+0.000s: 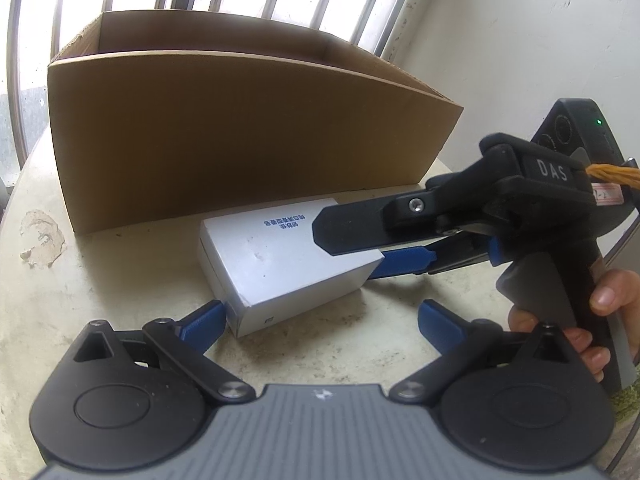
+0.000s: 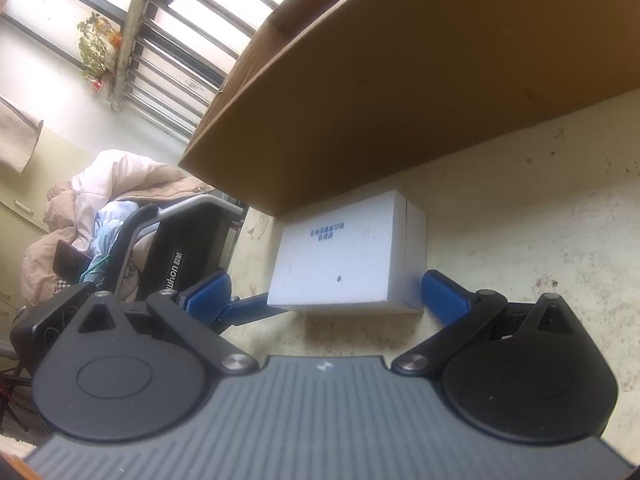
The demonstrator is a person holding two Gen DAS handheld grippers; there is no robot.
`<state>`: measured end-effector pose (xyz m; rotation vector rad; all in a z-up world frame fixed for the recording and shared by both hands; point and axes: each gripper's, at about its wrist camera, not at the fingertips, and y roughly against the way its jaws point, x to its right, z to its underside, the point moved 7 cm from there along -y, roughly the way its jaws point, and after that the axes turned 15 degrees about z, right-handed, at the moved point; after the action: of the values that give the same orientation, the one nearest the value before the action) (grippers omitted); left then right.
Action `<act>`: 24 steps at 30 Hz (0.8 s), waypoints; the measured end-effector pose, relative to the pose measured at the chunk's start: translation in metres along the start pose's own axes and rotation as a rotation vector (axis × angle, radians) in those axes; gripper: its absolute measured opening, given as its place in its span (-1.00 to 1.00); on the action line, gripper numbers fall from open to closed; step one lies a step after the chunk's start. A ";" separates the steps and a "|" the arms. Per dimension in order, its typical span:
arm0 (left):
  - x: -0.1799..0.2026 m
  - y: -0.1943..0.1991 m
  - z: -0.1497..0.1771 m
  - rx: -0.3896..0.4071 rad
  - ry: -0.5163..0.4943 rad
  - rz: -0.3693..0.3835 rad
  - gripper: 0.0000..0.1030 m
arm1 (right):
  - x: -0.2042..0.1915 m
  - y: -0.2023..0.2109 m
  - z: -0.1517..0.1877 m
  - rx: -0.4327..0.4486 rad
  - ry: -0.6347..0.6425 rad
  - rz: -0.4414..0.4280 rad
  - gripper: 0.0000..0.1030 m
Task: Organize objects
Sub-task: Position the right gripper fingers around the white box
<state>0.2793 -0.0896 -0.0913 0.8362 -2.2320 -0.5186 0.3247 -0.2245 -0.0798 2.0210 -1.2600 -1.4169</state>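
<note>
On the pale tabletop (image 1: 100,272), just before the open cardboard box (image 1: 224,136), lies a white carton (image 1: 280,264). The left gripper (image 1: 320,316) stands wide open at its near corner, one pad touching. The right gripper (image 2: 326,294), hand-held (image 1: 600,320), straddles the carton from the side, spread wide, holding nothing.

1. The inside floor of the cardboard box (image 1: 240,136) is hidden by its near wall.
2. The blue print on the white box (image 1: 280,256) is too small to be read.
3. The white box's far right corner is covered by the right hand-held gripper (image 1: 352,250).
4. The person's hand (image 1: 600,320) is cut off by the picture's right edge.
</note>
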 end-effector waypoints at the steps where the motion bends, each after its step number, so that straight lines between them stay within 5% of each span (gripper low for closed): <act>1: 0.001 -0.001 -0.001 -0.001 0.000 -0.001 0.98 | 0.001 0.000 0.000 0.001 -0.001 -0.001 0.99; 24: 0.003 0.001 -0.002 -0.005 -0.014 -0.018 0.98 | 0.003 0.000 0.002 0.017 -0.007 -0.025 0.99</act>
<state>0.2792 -0.0912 -0.0882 0.8528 -2.2374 -0.5397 0.3230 -0.2271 -0.0822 2.0516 -1.2578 -1.4302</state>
